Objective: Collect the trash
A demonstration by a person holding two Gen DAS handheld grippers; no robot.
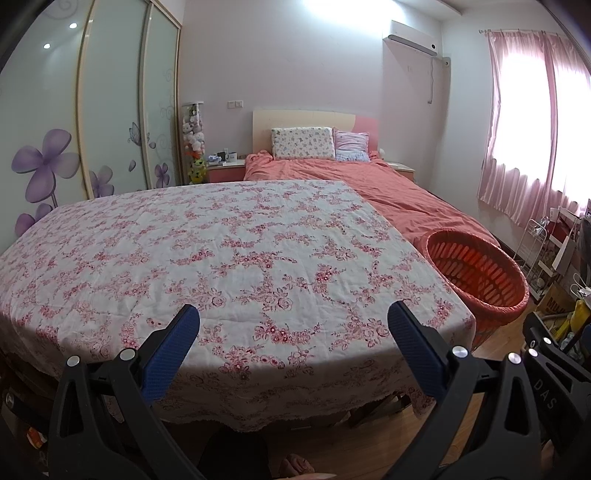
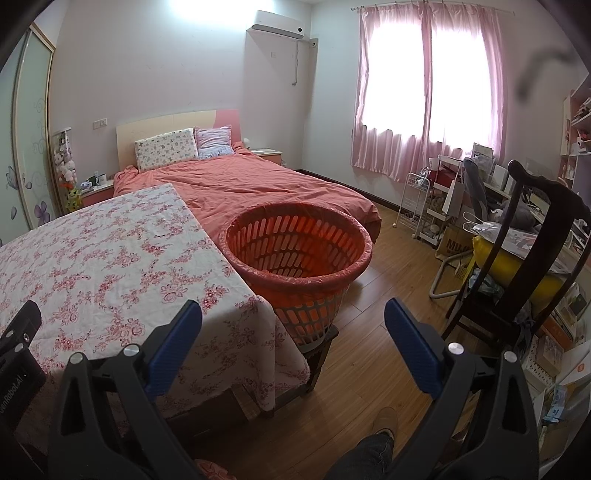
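Round orange slotted plastic basket [image 2: 299, 254] stood just beside the floral-clothed tabletop [image 1: 221, 258], nothing visible inside | left hand-held gripper [image 1: 293, 345] gaped apart, holding nothing | right hand-held gripper [image 2: 293, 343] likewise.

A home bedroom: a bed under a salmon-pink duvet [image 2: 236, 184] with two pillows at its cream headboard [image 2: 162, 127], pink curtains [image 2: 424, 92] over the bright window, a flower-printed sliding wardrobe [image 1: 92, 110], a wall-mounted white air conditioner [image 2: 279, 23], wooden plank flooring [image 2: 384, 277].
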